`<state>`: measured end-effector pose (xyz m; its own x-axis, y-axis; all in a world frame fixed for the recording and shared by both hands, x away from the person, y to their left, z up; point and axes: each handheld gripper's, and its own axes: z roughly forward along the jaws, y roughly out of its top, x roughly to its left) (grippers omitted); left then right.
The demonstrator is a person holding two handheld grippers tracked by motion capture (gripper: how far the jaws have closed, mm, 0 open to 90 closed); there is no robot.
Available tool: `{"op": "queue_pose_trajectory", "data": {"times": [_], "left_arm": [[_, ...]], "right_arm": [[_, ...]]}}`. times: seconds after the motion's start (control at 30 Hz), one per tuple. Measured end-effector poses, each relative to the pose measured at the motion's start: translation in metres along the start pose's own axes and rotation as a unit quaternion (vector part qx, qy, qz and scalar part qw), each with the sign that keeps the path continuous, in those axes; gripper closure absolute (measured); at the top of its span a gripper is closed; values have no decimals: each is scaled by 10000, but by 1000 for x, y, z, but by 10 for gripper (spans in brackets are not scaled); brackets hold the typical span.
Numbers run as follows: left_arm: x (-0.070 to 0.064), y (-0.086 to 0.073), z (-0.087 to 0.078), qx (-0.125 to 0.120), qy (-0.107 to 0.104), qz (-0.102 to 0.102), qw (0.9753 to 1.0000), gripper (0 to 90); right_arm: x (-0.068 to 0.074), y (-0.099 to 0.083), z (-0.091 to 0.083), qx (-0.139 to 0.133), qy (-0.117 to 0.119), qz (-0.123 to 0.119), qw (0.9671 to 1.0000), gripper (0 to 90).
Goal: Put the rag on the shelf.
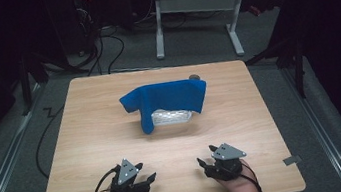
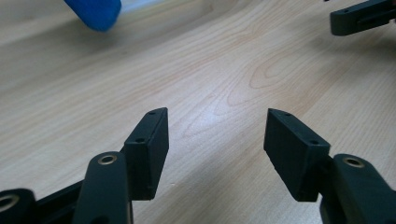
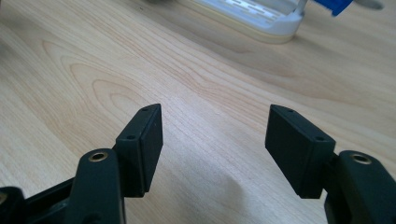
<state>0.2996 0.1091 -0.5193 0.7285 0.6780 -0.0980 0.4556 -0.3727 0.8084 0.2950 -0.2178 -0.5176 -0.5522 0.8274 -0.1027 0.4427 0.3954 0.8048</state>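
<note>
So the big thing here is the wooden table (image 1: 115,149), light grain, mostly bare, sitting on grey carpet with a second white-legged desk (image 1: 197,16) behind it and a tangle of cables (image 1: 101,45) off in the dark back left. Out past the middle of the table there's a blue cloth (image 1: 169,98) draped over a white rack (image 1: 174,115), kind of tented up, with one corner hanging down on the left side almost to the wood. Something small and round (image 1: 195,77) pokes out behind the cloth at the far edge, can't tell what it is. Both grippers are parked near the front edge, well apart from the cloth: left gripper (image 1: 142,178) and right gripper (image 1: 207,164), each with its jaws spread wide and nothing between them, just bare wood showing through in the gripper views. My guess is the cloth is what's getting grabbed next. If so I'd go for two separate corners or edges, one per gripper, pinch only fabric and not the rack underneath, and lift up before pulling so the rack doesn't get dragged or tipped. That dangling left corner looks like the easy first grab.
</note>
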Motion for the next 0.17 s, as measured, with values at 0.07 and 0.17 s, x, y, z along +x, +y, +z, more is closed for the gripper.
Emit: {"op": "queue_pose_trajectory", "data": {"times": [0.07,0.17], "left_arm": [[1,-1,2,82,-24,-2,10000,410],[2,-3,3,120,22,22,9999,405]], "right_arm": [[-1,0,3,17,17,1,10000,373],[-3,-1,4,8,38,39,10000,375]]}}
